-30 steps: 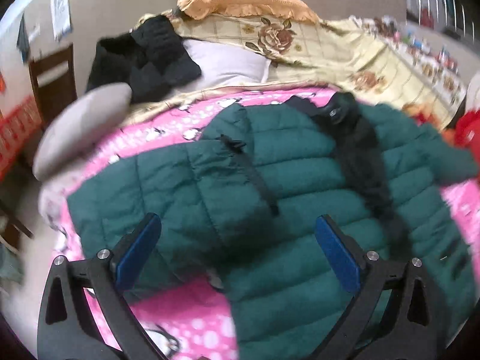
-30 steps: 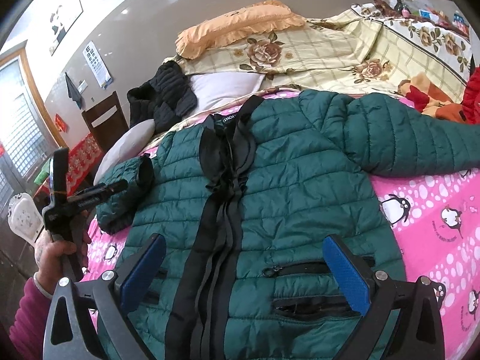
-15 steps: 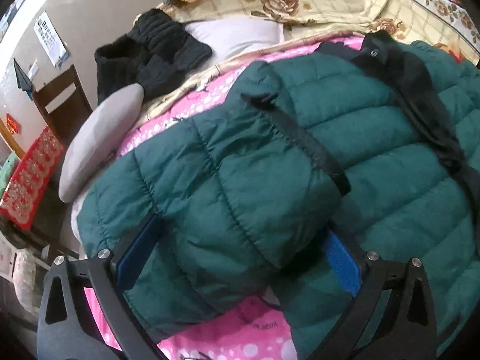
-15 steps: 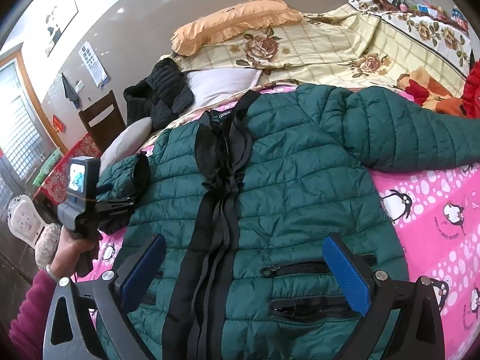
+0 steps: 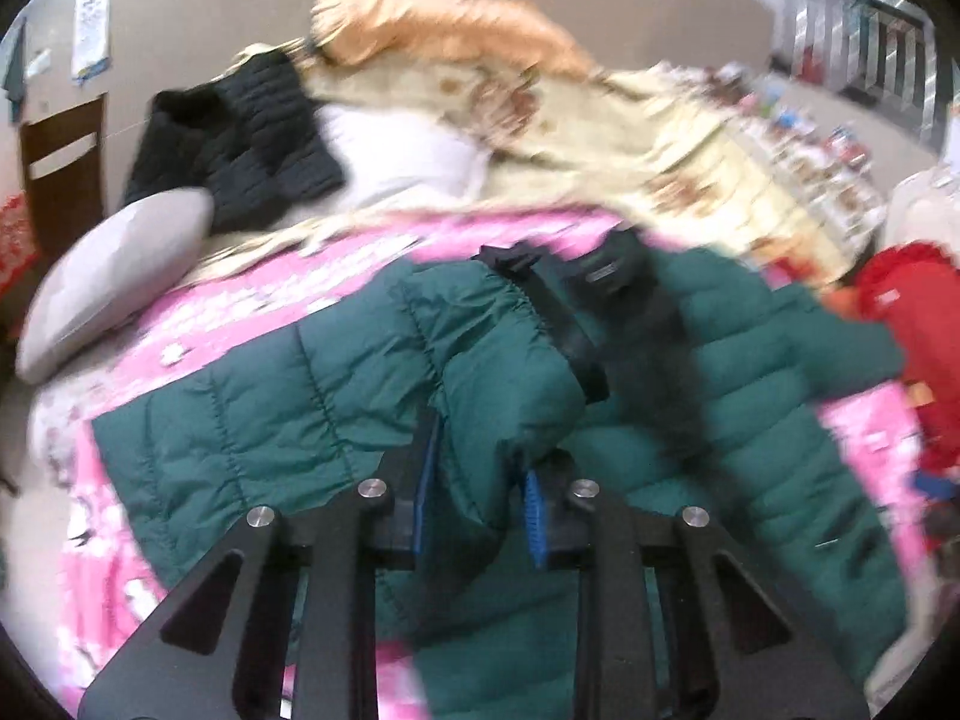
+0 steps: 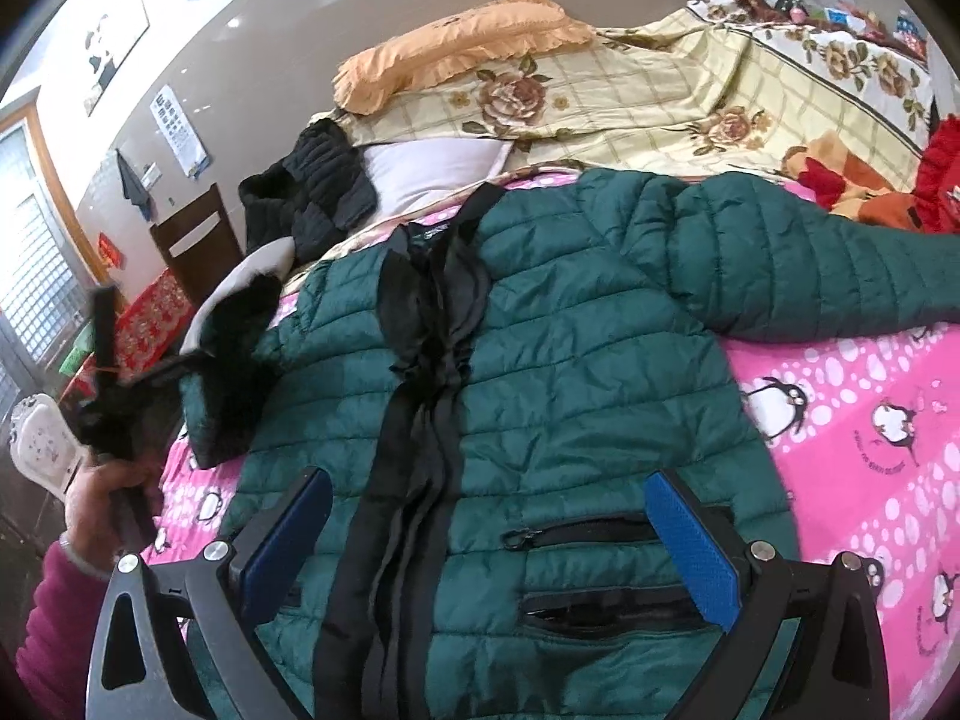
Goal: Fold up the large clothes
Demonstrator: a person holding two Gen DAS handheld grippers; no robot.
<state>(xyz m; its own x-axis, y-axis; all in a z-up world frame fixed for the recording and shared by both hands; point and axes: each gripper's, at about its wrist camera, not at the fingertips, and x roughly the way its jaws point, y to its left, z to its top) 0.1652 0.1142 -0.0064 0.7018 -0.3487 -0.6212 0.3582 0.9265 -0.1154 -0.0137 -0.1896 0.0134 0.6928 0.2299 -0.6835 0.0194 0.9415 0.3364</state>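
A dark green quilted jacket (image 6: 570,360) lies front-up on the pink penguin bedsheet (image 6: 870,420), with its black zipper placket running down the middle. In the left wrist view my left gripper (image 5: 478,504) is closing, and its blue pads pinch a fold of the jacket's left sleeve (image 5: 492,396). The right wrist view shows that sleeve (image 6: 228,384) bunched and lifted at the bed's left side, beside a person's hand (image 6: 108,492). My right gripper (image 6: 489,540) hovers open over the hem near the pocket zippers, with nothing gripped.
A black garment (image 6: 312,192) and a grey pillow (image 5: 114,276) lie at the head of the bed, left. A floral quilt (image 6: 600,96) and an orange pillow (image 6: 456,42) sit behind. A red garment (image 5: 924,324) lies at the right; a wooden chair (image 6: 192,246) stands left.
My left gripper moved in over the sleeve and its jaws went from wide open to closed on the fabric. The sleeve has lifted and bunched. The right gripper has stayed put.
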